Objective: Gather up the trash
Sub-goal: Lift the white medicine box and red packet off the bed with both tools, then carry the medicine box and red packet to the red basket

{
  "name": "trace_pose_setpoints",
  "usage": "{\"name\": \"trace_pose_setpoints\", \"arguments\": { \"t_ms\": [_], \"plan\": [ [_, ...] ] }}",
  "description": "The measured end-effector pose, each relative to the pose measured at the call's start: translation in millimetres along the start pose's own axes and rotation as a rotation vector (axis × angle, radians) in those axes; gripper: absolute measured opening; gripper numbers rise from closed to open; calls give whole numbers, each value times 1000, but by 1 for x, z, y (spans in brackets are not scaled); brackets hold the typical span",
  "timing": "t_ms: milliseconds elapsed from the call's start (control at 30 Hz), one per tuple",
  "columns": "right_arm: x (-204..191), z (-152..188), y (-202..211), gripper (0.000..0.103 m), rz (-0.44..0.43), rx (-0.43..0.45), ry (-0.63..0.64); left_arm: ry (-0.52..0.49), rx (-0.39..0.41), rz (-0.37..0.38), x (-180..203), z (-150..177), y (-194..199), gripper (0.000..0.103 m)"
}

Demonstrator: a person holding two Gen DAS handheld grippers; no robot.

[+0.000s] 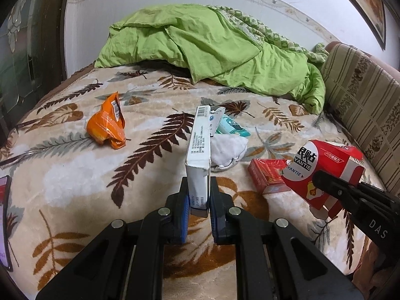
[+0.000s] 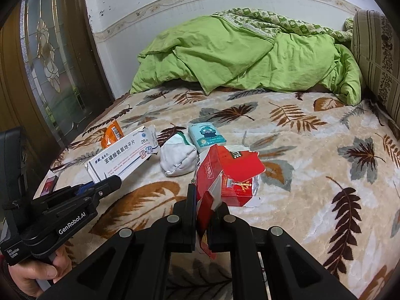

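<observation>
Left hand-held gripper (image 1: 197, 200) clamping flat white cardboard box (image 1: 198, 140), right hand-held gripper (image 2: 202, 212) pinching torn, perhaps crushed, red carton (image 2: 225, 167), plush leaf-print blanket (image 2: 312, 175)

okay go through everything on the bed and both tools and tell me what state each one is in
Left tool: shut on white medicine box, lifted.
Right tool: shut on torn red carton.
Orange wrapper: crumpled, lying loose.
Cigarette pack: lying flat.
Tissue pack: lying flat.
White sock: balled up.
Green quilt: rumpled.
</observation>
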State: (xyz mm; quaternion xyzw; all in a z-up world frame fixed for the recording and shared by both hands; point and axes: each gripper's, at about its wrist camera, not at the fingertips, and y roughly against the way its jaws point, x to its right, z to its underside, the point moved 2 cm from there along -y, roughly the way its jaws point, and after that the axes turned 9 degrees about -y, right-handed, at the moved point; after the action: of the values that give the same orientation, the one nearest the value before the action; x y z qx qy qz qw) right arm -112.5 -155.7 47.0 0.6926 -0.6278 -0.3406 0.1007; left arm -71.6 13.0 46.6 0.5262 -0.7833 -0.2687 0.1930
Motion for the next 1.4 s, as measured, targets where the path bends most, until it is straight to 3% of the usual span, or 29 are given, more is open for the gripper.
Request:
{"name": "trace_pose_setpoints", "arguments": {
  "t_ms": [1400],
  "plan": [
    [4, -1, 4, 6, -18, 5, -44, -55, 31, 24, 15, 0, 6, 13]
  ]
}}
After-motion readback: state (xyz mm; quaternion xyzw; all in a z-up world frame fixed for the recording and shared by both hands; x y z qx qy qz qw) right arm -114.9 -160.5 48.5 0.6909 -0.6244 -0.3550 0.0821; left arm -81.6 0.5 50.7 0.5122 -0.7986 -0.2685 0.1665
